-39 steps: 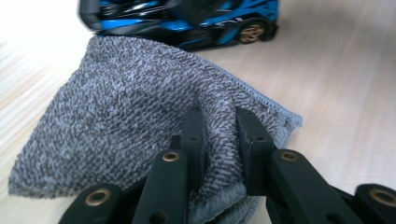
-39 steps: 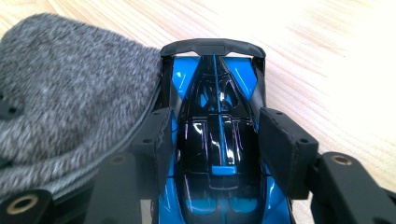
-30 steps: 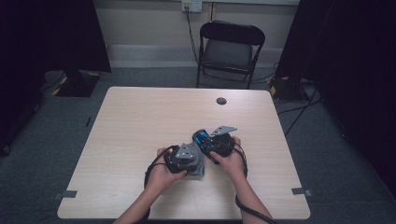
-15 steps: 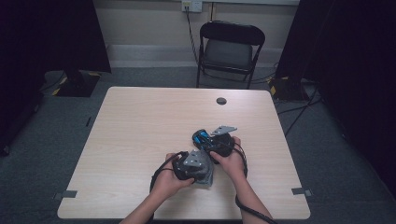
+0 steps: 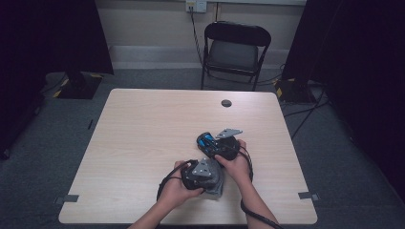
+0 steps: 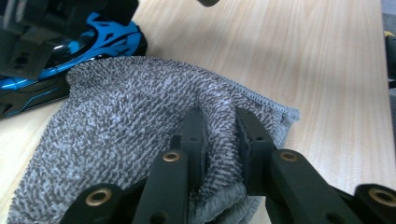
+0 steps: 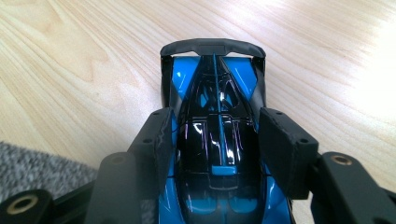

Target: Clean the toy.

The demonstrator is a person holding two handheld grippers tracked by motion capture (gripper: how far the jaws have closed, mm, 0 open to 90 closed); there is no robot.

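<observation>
Left tool (image 6: pixel 217 135) pinches the soft grey terry cloth (image 6: pixel 116 121); right tool (image 7: pixel 217 140) clamps the glossy blue-and-black toy car (image 7: pixel 217 116) by its flanks; rigid, slippery shell.

Each hand-held gripper has a black body. The left gripper (image 6: pixel 219 135) carries two flat black jaws on black link arms with brass-coloured pivot bushings and small screw holes. The right gripper (image 7: pixel 219 149) has broader black pads. A grey three-cornered plate (image 5: pixel 228 132) and a black cable (image 5: pixel 165 183) are fitted. Forearms are bare.
</observation>
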